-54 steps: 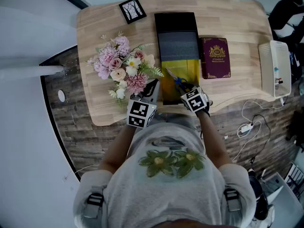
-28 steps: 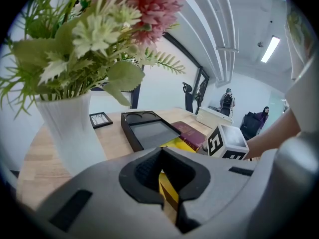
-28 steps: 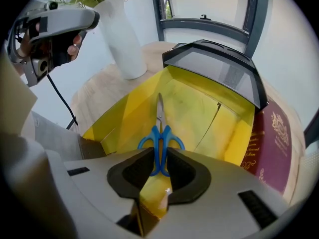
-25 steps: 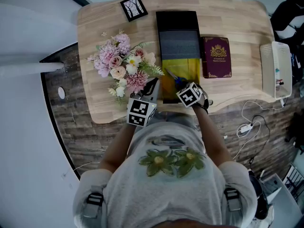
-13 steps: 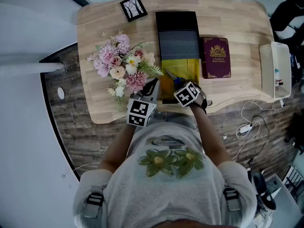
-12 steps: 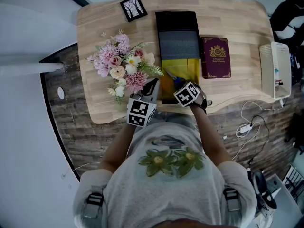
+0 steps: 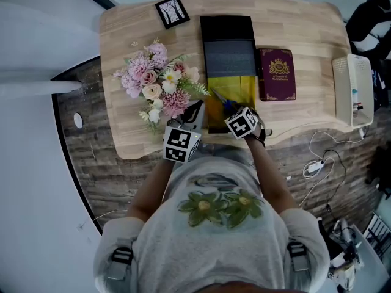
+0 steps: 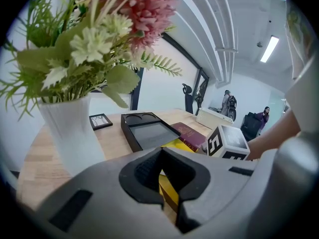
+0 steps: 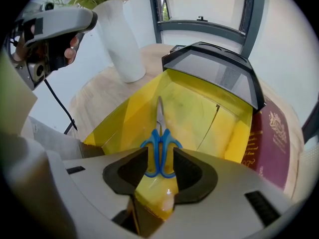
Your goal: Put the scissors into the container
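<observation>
- My right tool (image 9: 160, 157) points steeply down into the yellow container (image 9: 124, 114). Its jaws have just been opening and now stand wide, gripping nothing.
- The scissors (image 9: 159, 136) lie flat on the container's floor, blades pointing away from me. Their blue handles sit between my spread jaws, which do not seem to press them.
- The container sits at the near edge of the wooden surface (image 7: 305, 41).
- My left tool (image 8: 160, 152) hangs just beside the container's near left corner, jaws together at the tips, apparently empty.
- To finish well, I judge I should lift the right tool straight up with the jaws wide, so neither pad snags a handle loop.
</observation>
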### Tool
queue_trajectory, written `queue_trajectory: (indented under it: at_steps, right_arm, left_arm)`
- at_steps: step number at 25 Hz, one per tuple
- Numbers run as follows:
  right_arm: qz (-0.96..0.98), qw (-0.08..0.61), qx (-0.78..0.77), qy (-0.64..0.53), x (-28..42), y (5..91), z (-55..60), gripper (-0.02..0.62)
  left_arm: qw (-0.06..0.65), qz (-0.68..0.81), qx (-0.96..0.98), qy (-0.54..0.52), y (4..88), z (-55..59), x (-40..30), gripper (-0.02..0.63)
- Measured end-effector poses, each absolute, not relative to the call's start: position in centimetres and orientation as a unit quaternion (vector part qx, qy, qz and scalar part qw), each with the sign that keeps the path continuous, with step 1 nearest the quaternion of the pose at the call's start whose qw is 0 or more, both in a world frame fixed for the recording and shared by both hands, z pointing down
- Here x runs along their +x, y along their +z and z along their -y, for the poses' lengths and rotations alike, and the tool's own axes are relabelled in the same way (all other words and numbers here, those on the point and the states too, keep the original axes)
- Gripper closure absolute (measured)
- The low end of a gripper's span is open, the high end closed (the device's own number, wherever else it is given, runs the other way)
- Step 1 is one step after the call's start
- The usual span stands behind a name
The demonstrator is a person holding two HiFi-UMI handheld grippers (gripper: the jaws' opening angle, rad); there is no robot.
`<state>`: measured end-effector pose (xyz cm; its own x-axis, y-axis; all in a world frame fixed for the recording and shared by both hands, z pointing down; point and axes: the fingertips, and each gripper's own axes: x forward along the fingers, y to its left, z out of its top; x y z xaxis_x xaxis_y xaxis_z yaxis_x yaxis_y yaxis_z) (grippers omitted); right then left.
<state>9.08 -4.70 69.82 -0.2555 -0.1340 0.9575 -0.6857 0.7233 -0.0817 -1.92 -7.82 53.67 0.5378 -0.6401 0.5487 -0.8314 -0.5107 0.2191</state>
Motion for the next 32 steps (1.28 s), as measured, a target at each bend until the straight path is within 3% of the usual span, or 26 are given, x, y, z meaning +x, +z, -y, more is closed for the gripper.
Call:
queue_trajectory:
  at_steps: [12, 32]
  right_arm:
    - [0.777, 0.470, 0.333, 0.252, 9.3, 65.5, 6.5, 0.583]
    - [0.844, 0.266, 0.383, 0.267, 7.9, 54.9, 5.7, 0.591]
  left_arm:
    - [0.221, 0.428, 0.853, 0.200, 53.0, 7.6, -1.4, 0.601]
    - [0.205, 0.412, 0.869, 0.181, 51.0, 6.7, -0.2, 0.601]
